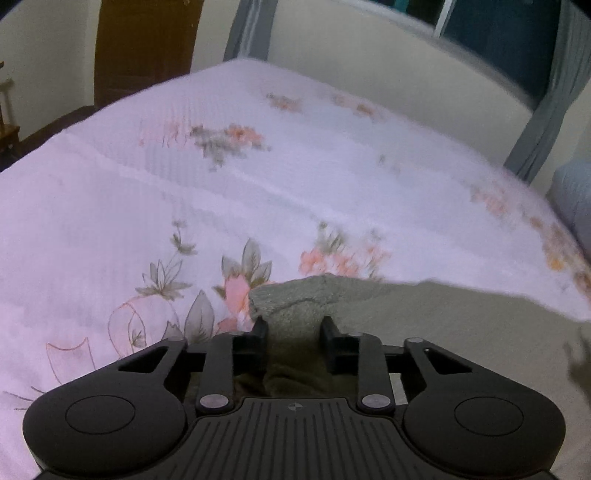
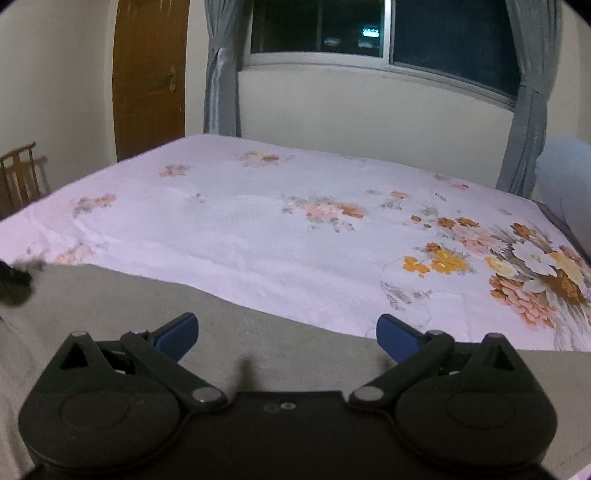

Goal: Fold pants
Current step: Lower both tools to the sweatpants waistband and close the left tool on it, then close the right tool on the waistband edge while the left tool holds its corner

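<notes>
Two left fingers [image 1: 260,330] clamp one pants [image 1: 424,314] corner; two right fingers [image 2: 177,334] spread apart above it.

We're in a home bedroom: a bed [image 2: 258,229] under a pale floral sheet fills both views, grey curtains [image 2: 221,74] are tied back beside a dark window [image 2: 369,29], a brown wooden door [image 2: 151,74] stands left, a wooden chair [image 2: 20,177] by it, a pillow [image 2: 565,184] at right.
</notes>
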`<state>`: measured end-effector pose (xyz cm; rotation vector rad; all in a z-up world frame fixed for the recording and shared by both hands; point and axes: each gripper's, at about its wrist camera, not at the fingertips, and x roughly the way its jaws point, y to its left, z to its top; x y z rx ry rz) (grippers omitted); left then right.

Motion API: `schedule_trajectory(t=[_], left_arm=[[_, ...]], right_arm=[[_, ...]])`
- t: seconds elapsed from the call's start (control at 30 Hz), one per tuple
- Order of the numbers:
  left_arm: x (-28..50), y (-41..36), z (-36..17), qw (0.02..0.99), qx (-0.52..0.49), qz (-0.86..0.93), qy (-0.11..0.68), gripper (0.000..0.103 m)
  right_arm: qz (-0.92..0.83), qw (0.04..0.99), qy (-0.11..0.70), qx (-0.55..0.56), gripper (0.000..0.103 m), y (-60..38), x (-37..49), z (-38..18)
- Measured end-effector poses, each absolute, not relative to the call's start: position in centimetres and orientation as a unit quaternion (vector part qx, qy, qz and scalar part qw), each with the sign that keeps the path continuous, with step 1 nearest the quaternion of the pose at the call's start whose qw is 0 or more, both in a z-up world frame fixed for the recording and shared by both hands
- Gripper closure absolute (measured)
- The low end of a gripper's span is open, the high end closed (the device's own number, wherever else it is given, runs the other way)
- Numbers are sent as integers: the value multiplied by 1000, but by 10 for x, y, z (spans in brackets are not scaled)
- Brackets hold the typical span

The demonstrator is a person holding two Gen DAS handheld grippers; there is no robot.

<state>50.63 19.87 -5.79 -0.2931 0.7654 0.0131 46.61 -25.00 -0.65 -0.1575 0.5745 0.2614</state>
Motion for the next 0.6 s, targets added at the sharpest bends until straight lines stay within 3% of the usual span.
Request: schedule_trajectory(t=[0.17,0.43,0.6], left_arm=[[489,212,-36,921,-180,-10,345,77],[495,222,-33,915,-170,-18,365,77],[500,221,-40,912,-165,-15,374,77]], right_arm=[[138,934,312,-105,26,-257,487,-26],[165,925,325,-108,28,-261,517,-44],[209,906,339,-140,42,-256,534,-49]])
